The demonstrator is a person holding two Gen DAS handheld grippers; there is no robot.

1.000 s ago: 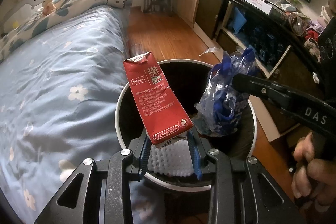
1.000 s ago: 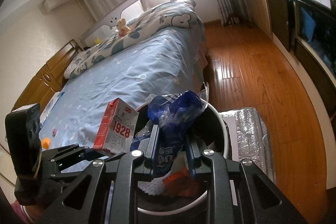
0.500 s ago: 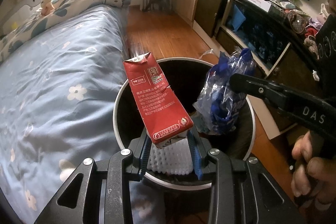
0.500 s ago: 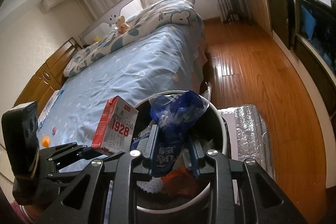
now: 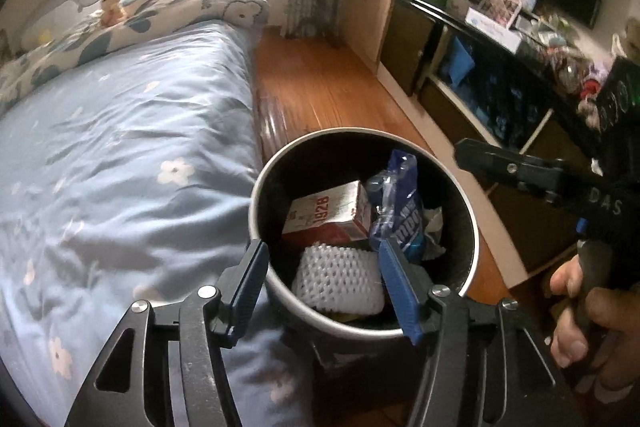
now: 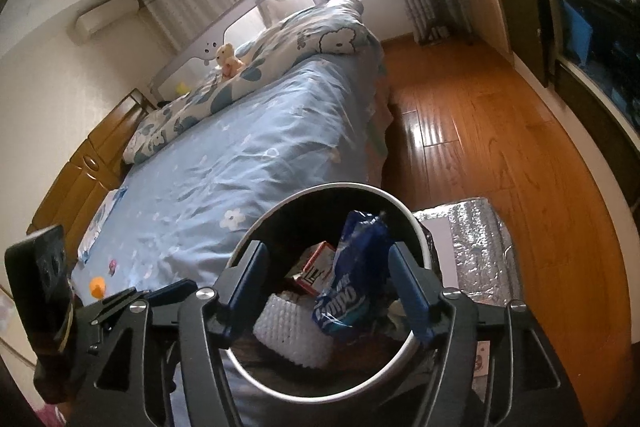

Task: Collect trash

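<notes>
Both pieces just dropped into the bin (image 5: 472,223).
Red carton (image 5: 326,213) and blue wrapper (image 6: 352,279) lie below the left hand-held gripper (image 5: 320,291) and right hand-held gripper (image 6: 326,285), whose jaws have just been opening and now stand spread and empty.

My left gripper (image 5: 324,287) and right gripper (image 6: 330,287) have just been opening; both jaws stand spread, gripping nothing.

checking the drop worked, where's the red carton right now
The red carton lies inside the trash bin, left of the blue wrapper and behind the white foam net; neither gripper holds it.
</notes>
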